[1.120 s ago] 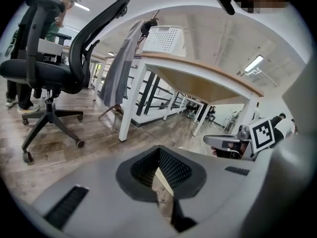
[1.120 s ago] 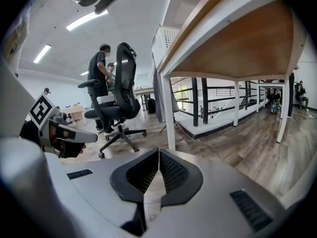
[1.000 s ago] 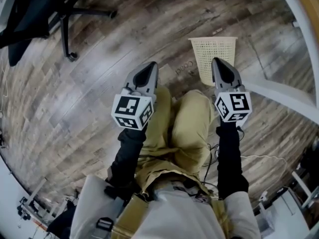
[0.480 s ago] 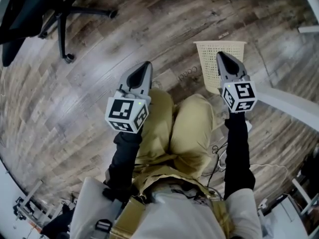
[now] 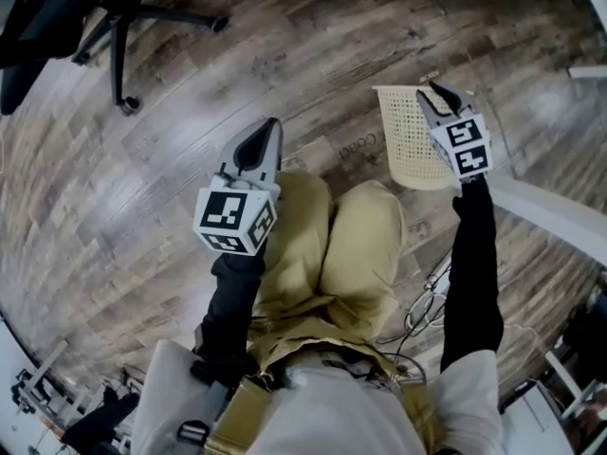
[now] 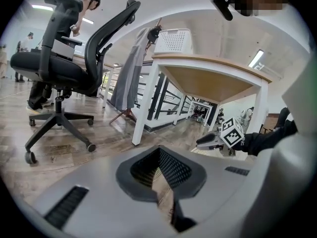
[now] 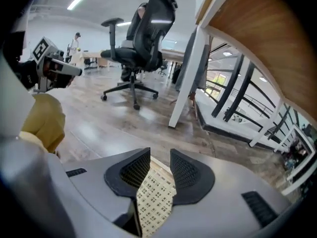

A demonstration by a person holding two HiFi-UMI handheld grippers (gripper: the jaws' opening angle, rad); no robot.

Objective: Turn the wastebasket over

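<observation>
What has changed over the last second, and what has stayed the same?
The right gripper moved forward and rolled, turning the wastebasket so that its rim now slants left in the head view. Its jaws are opening, with the basket's mesh wall between them. The left gripper stayed shut and empty.

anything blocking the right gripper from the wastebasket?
Nothing visible. The mesh wall of the wastebasket already sits between the jaws of the right gripper, and those jaws are opening.
</observation>
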